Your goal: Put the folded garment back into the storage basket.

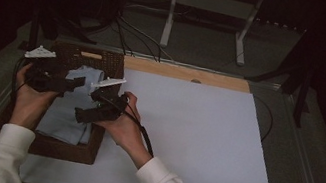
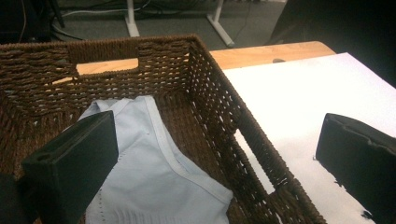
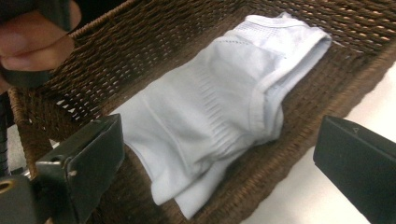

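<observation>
Dark room; grey floor with cables and a white stand's legs behind the table (image 1: 189, 74). The table has a wooden top, mostly covered by a white sheet (image 1: 193, 137).

Item 1: brown woven wicker basket (image 1: 111, 64), rectangular, with a handle slot in its far wall, standing at the table's left end, its right wall along the white sheet's edge.

Item 2: pale blue garment (image 3: 210, 112), folded, ribbed band and stitched hems, lying flat on the basket floor. No label, brand or writing can be read on it.

Item 3: left claw (image 1: 80, 82), held over the basket's far left part, jaws wide apart, gripping nothing.

Item 4: right claw (image 1: 80, 114), held over the basket's right side above the garment, jaws wide apart, empty.
</observation>
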Demonstrator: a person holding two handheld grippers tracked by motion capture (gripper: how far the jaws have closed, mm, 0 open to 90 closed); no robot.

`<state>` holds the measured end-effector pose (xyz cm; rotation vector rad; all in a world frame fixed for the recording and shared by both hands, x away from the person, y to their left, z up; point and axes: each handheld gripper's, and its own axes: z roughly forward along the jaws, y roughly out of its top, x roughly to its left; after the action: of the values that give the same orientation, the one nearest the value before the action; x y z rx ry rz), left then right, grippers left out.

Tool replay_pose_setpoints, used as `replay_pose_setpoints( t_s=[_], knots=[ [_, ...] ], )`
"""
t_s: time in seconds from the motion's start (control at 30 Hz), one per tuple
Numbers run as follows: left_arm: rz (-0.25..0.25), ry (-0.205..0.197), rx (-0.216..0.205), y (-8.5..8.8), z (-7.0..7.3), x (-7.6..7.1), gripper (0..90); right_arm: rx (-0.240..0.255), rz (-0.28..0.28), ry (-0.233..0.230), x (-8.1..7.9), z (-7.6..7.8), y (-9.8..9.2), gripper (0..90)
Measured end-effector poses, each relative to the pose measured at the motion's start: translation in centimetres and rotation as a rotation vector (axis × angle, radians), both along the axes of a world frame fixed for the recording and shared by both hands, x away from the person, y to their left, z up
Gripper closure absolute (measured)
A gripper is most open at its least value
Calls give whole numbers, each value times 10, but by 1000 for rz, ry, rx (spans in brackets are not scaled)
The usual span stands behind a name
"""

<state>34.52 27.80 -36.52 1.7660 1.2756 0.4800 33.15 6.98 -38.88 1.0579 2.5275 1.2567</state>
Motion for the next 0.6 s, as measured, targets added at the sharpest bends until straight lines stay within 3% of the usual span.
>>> replay_pose_setpoints(
  t_s=[0.1, 0.4, 0.6],
  knots=[
    [3, -9, -9, -2, 0, -4, 2, 2, -8, -4, 2, 2, -8, 23],
    [-18, -16, 30, -13, -2, -12, 2, 10, -38, -15, 4, 5, -29, 23],
    [-33, -32, 32, -20, -4, -16, 1, 13, -38, -25, 3, 5, -37, 23]
  ],
)
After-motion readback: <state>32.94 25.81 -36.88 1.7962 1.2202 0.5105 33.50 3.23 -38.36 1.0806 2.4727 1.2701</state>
